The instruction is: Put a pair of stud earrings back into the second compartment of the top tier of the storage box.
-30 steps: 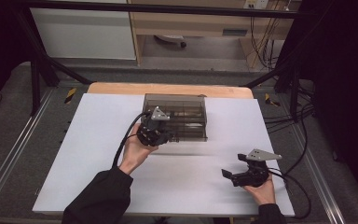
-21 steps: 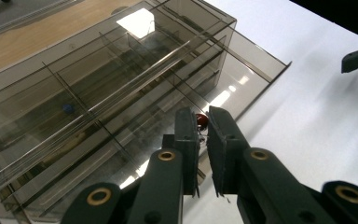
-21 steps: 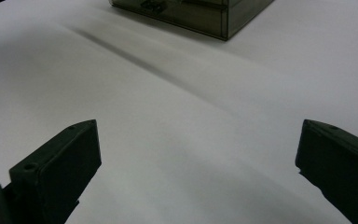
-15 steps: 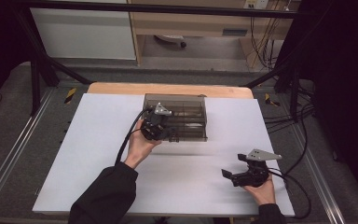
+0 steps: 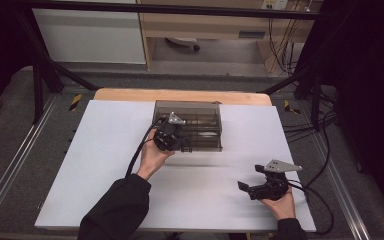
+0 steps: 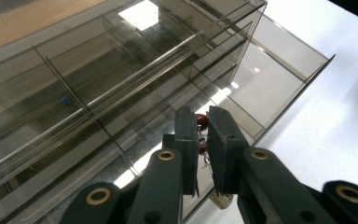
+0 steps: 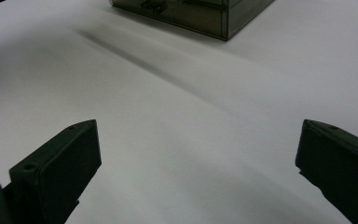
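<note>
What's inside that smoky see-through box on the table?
The box is split by clear dividers into compartments. The left gripper pinches a small dark red thing over one compartment, and a tiny blue dot shows in another. Reflections hide the rest.

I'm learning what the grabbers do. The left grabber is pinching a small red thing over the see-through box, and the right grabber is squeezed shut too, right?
Not quite. The right gripper is wide open with nothing between its jaws, as the right gripper view shows. The left gripper does pinch a small red thing over the see-through box.
</note>
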{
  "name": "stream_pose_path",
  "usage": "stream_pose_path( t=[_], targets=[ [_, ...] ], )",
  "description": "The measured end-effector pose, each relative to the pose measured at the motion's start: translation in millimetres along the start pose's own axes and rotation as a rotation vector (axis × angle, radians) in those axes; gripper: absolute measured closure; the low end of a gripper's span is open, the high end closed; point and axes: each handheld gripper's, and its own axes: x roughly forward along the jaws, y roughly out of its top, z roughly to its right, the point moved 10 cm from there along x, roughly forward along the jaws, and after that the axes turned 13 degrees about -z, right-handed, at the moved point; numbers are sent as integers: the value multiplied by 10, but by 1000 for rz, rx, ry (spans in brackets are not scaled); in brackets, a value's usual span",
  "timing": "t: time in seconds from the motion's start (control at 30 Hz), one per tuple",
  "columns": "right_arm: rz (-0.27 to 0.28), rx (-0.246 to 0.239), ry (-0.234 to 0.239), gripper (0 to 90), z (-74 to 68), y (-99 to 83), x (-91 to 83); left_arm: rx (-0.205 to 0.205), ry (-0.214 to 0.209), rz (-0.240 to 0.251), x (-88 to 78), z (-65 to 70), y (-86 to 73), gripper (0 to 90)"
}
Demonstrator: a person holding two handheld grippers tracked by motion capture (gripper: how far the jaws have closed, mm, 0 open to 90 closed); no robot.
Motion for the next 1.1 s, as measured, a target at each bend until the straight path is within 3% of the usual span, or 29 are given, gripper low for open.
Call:
stream_pose_path(
  t=[0.27,0.7,0.73,0.87,0.97,1.07,1.1],
  targets=[
    [1,-2,-1,6,2,1,0,-11,14,-2,37,-54,-8,801],
    [1,0,-1,5,2,1,0,-4,3,42,-195,-41,-18,515],
    [1,1,0,6,0,2,-1,7,-1,43,-230,-25,-35,453],
    [4,2,-1,6,1,4,-2,26,0,54,-299,-4,-67,378],
    [3,1,-1,6,1,3,0,41,-2,74,-384,12,-132,273],
    [4,2,-1,6,2,4,-1,44,3,75,-410,7,-190,252],
    [4,1,-1,6,2,5,-1,49,7,74,-418,4,-219,201]
  ],
)
